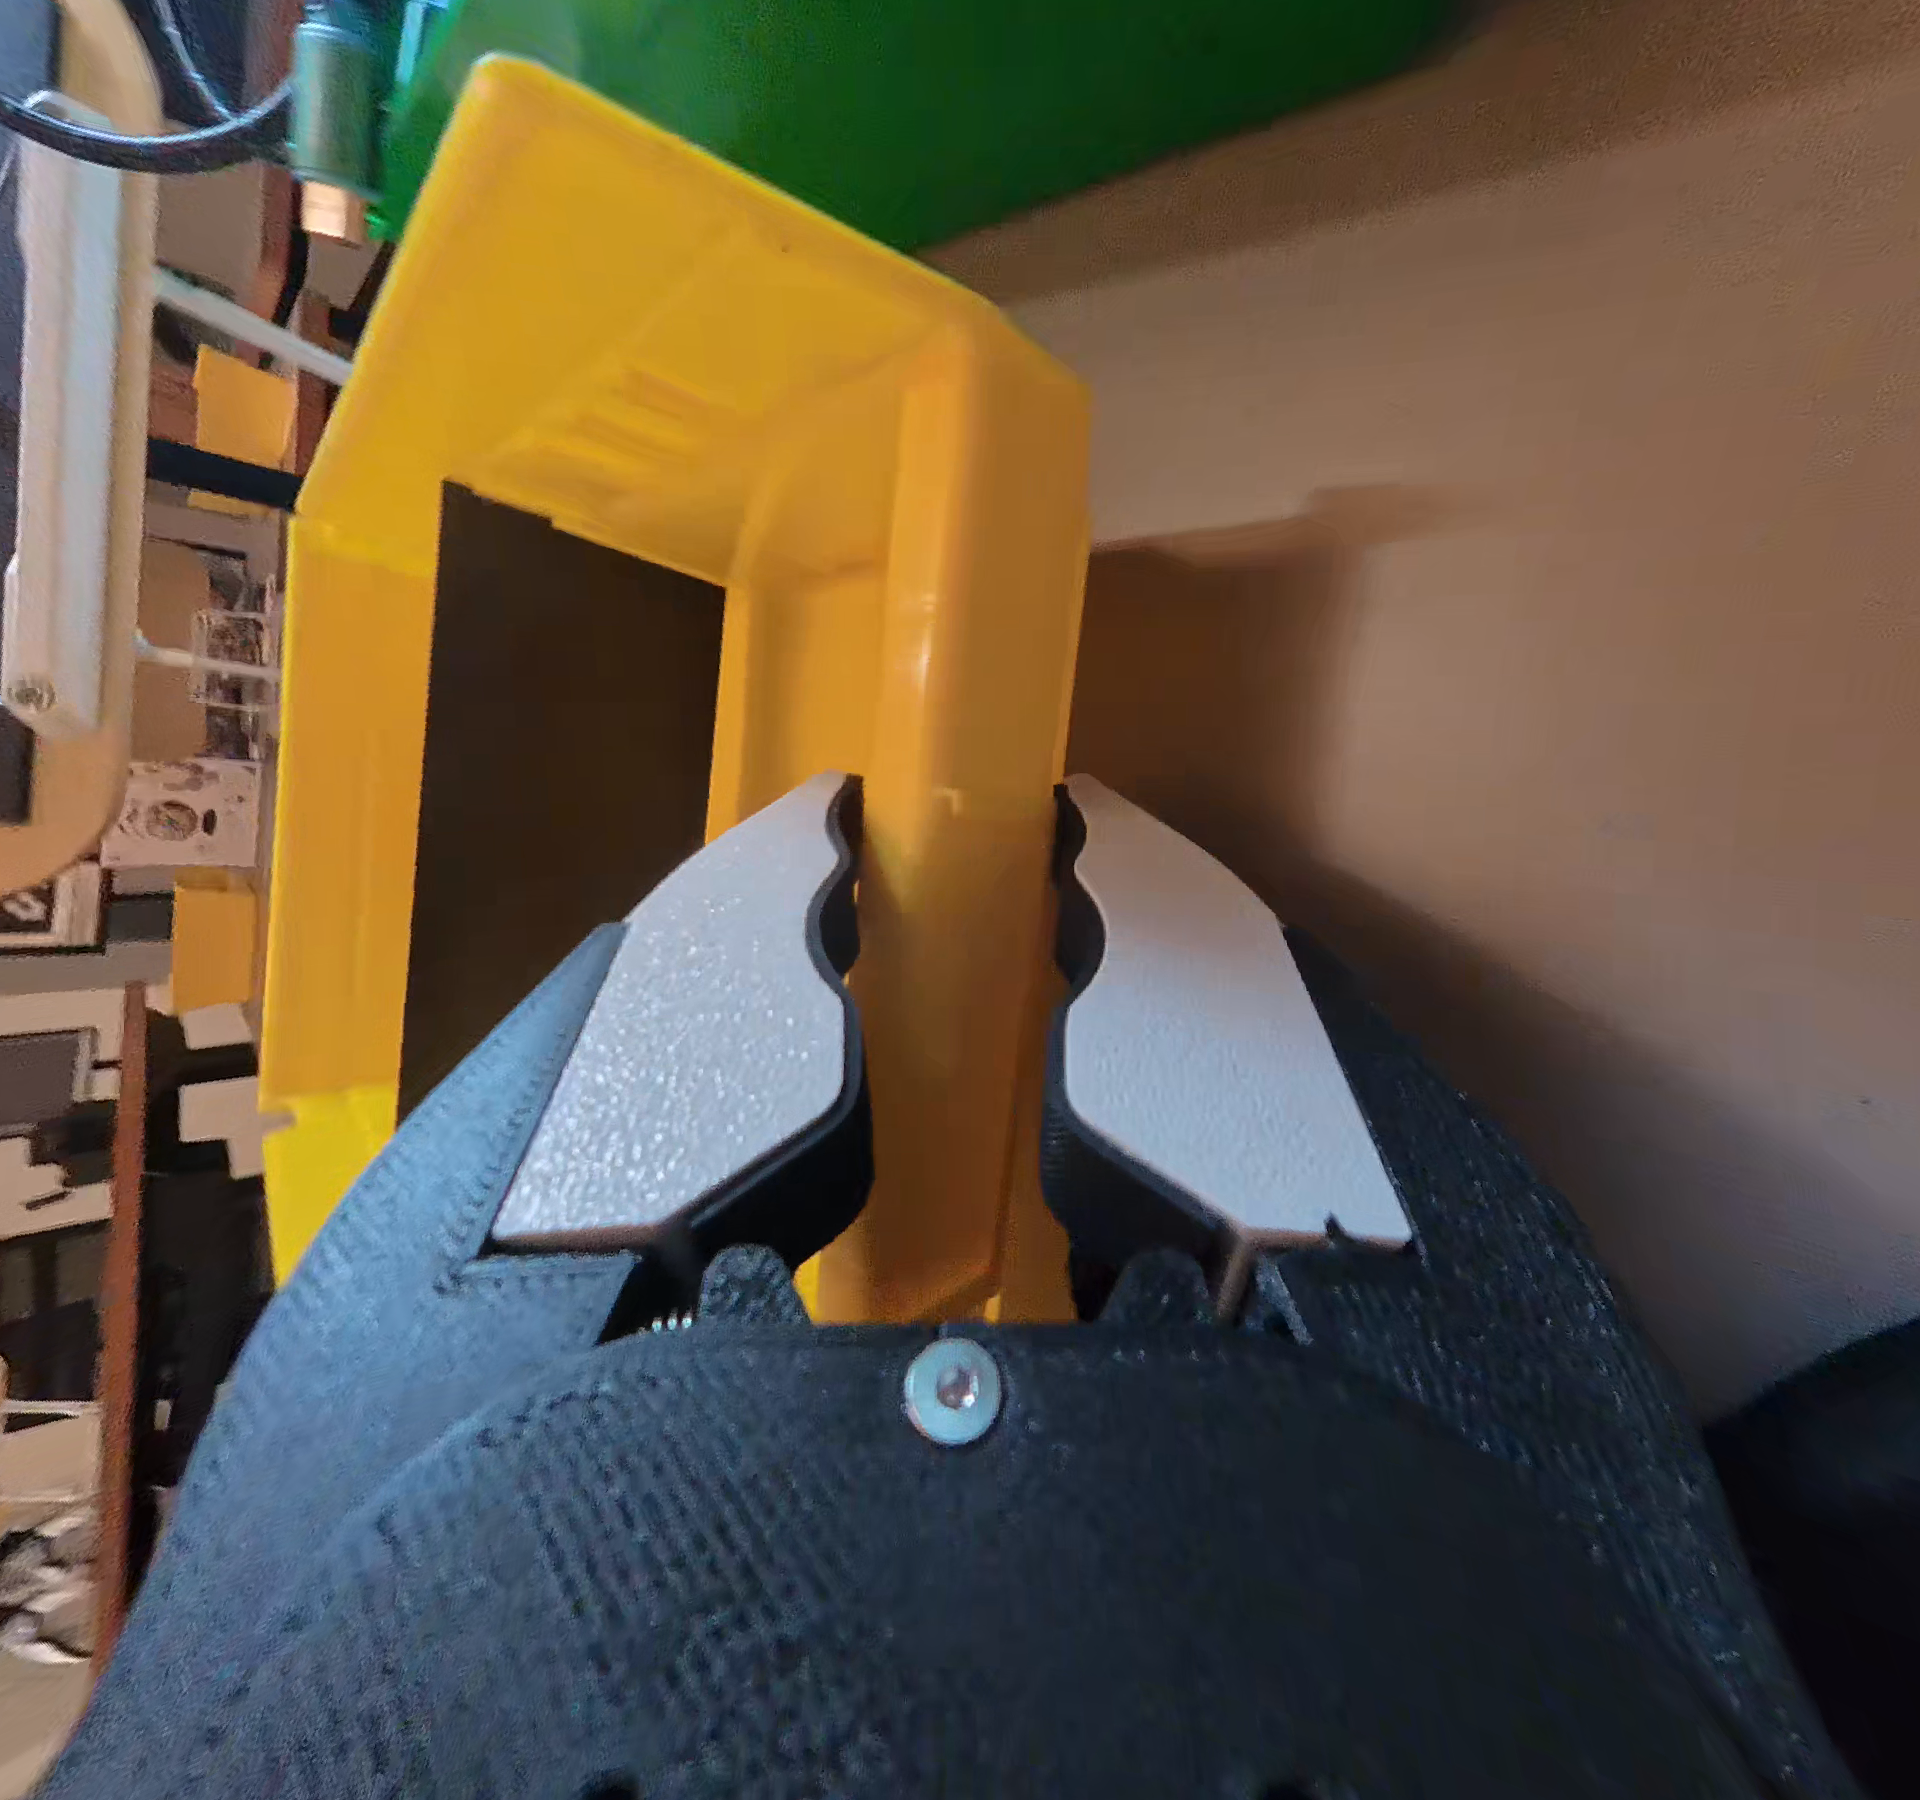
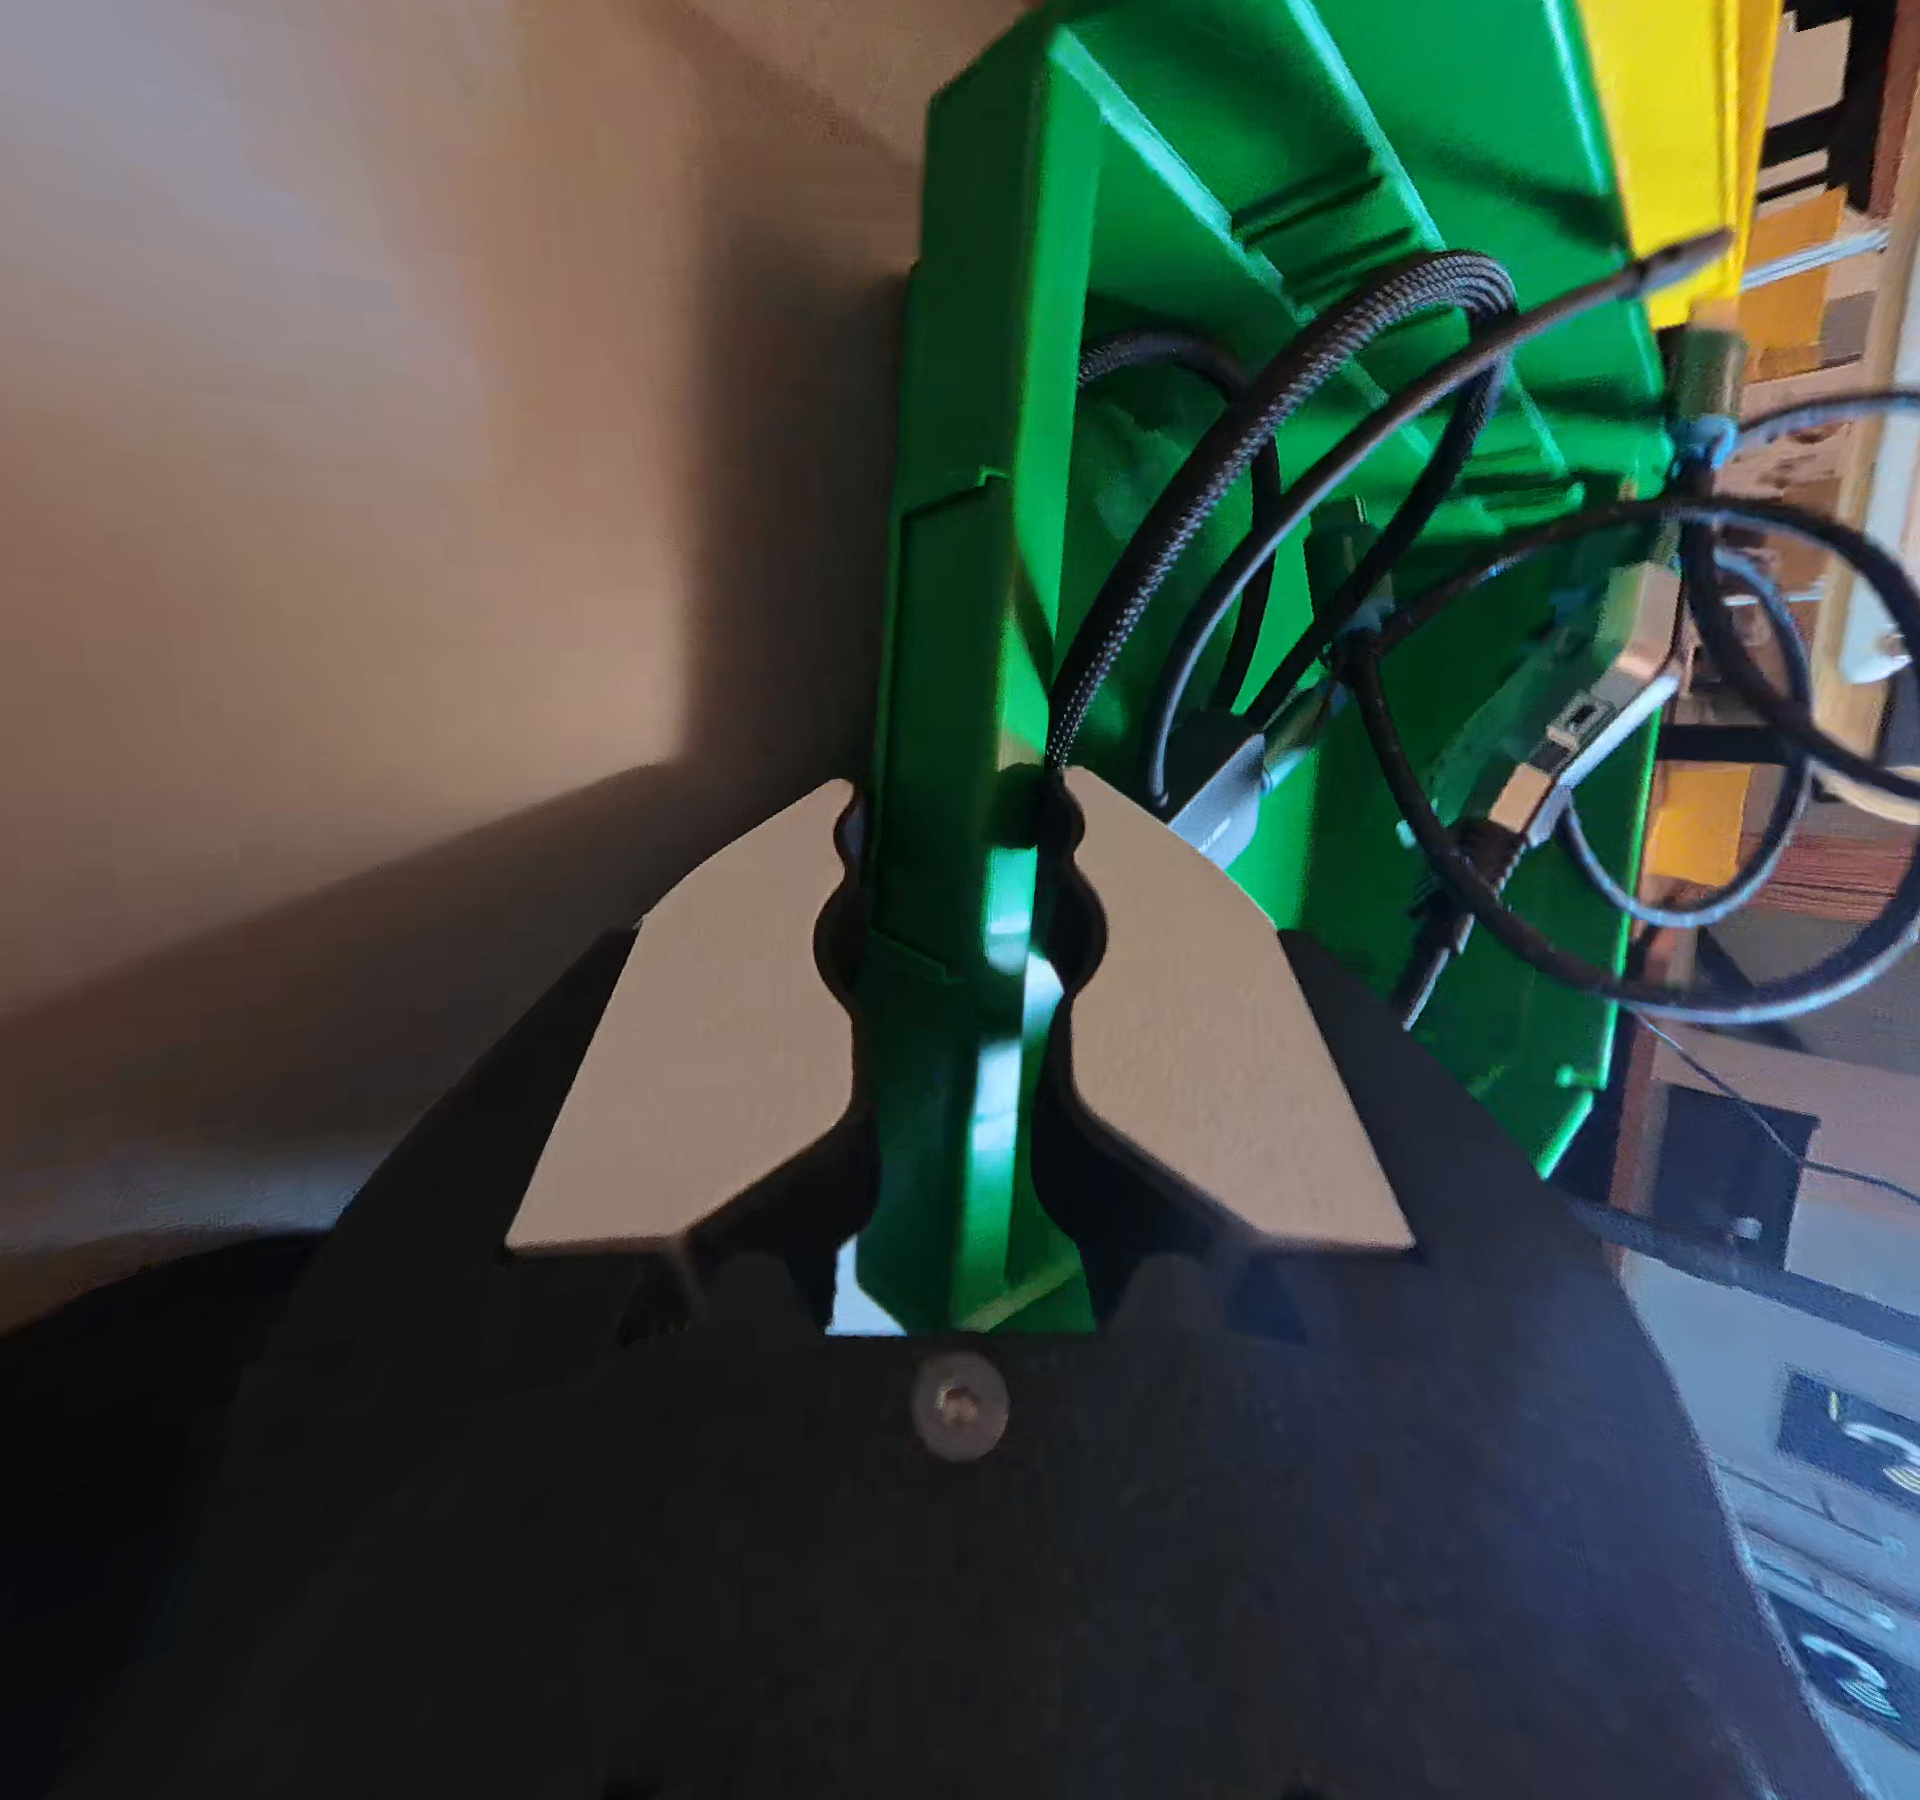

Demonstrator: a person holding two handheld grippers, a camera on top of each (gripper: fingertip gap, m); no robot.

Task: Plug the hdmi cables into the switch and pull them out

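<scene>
- Clearly, the left gripper [image 1: 956, 794] has its fingers [image 1: 727, 1002] clamped on the rim of an empty yellow bin [image 1: 582, 316], whose dark opening sits at 9 o'clock of the fingertips.
- Likewise the right gripper [image 2: 956, 794] is clenched on the rim of a green bin [image 2: 966, 524].
- Black HDMI cables [image 2: 1247, 462] lie coiled inside the green bin, at 2 o'clock from the fingertips, with grey plugs [image 2: 1226, 794] among them.
- Both views are tilted, a tan counter [image 1: 1507, 607] running alongside the bins.

Yellow bin [image 1: 665, 462], green bin [image 2: 1039, 462], black braided cables [image 2: 1164, 545], white-faced black fingers [image 1: 707, 1044], tan wall [image 1: 1507, 607]
</scene>
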